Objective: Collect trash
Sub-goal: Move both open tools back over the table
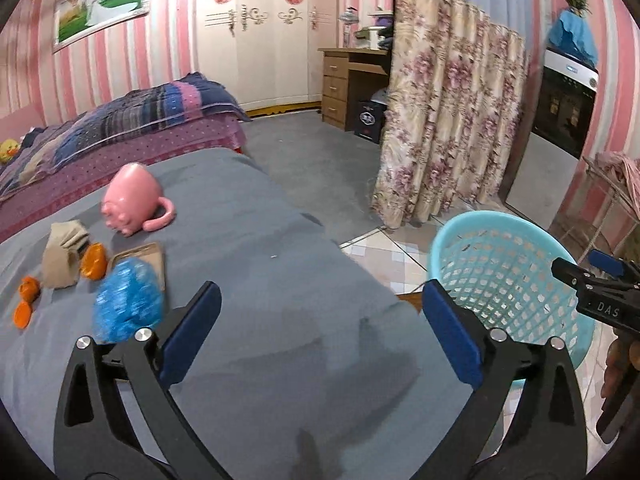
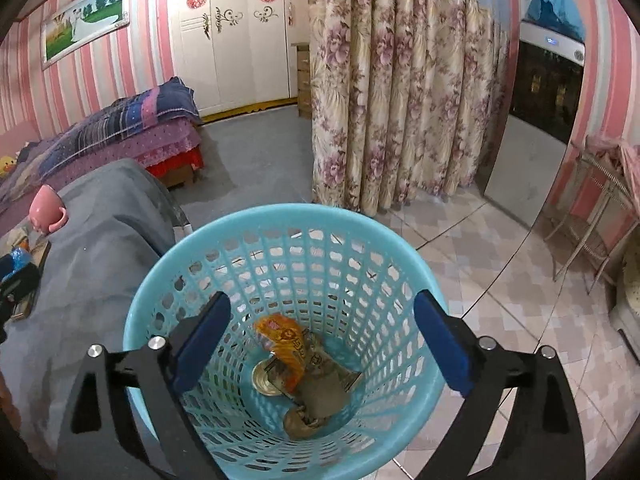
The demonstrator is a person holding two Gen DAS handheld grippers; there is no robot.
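- Looking from the left side first: orange peels [image 1: 27, 300] lie on the gray table [image 1: 280, 240], at about 9 o'clock in the left view.
- Just beside them sit a crumpled brown paper [image 1: 64, 256] and a blue wrapper [image 1: 128, 304]. These look like trash not yet picked up.
- A pink cup [image 1: 130, 198] lies tipped over at about 10 o'clock. It may not be trash.
- The left claw [image 1: 320, 332] is spread wide and holds nothing. It hangs over the bare table, with the trash off to its left.
- The blue basket [image 2: 280, 220] stands on the floor just beside the table, at about 3 o'clock in the left view.
- The right claw [image 2: 322, 344] is over the basket, spread wide, with nothing pinched.
- Down in the basket lie an orange packet [image 2: 282, 340], a round lid [image 2: 266, 380] and some brown paper [image 2: 320, 392].
- So I think some trash is in and the job is about half done. The table pile is left to do.
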